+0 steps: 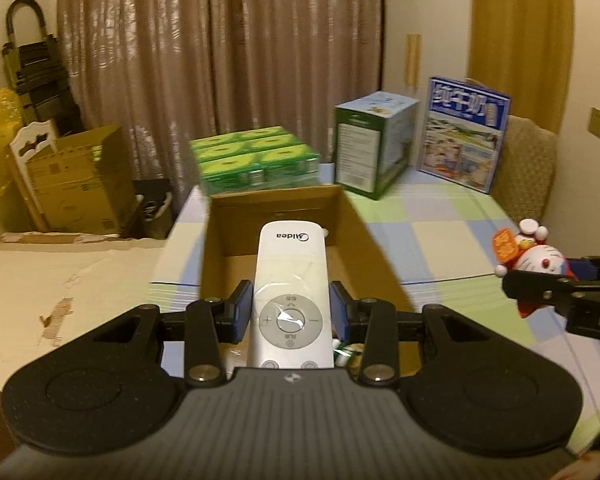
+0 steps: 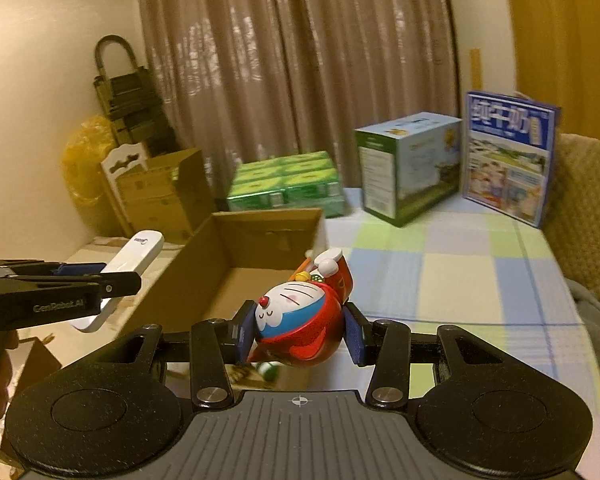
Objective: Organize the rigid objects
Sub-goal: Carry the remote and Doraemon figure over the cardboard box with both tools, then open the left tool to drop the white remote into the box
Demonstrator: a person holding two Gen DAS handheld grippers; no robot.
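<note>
The white remote control [image 1: 290, 292] is clamped between the blue pads of the left hand-held gripper [image 1: 291, 316], held lengthwise above the open cardboard box [image 1: 220, 236] with its far end over the box's interior. To its right, the Doraemon figurine [image 2: 300, 320] lies tilted on its back, pinched between the pads of the right hand-held gripper [image 2: 299, 330] at the box's near right corner. The box sits on the checked cloth of the counter [image 2: 460, 272], with green drink packs [image 1: 256, 158], a green carton [image 1: 374, 142] and a blue milk box [image 1: 462, 134] standing well behind it.

The figurine's rounded, glossy body offers little flat surface, so it could likely twist or slip out if the grip loosens. The two grippers are near each other over one box, so they may collide when lowering together.

The box floor beneath the remote is largely hidden; a small green-and-white item near the grippers is too blurred to identify.
</note>
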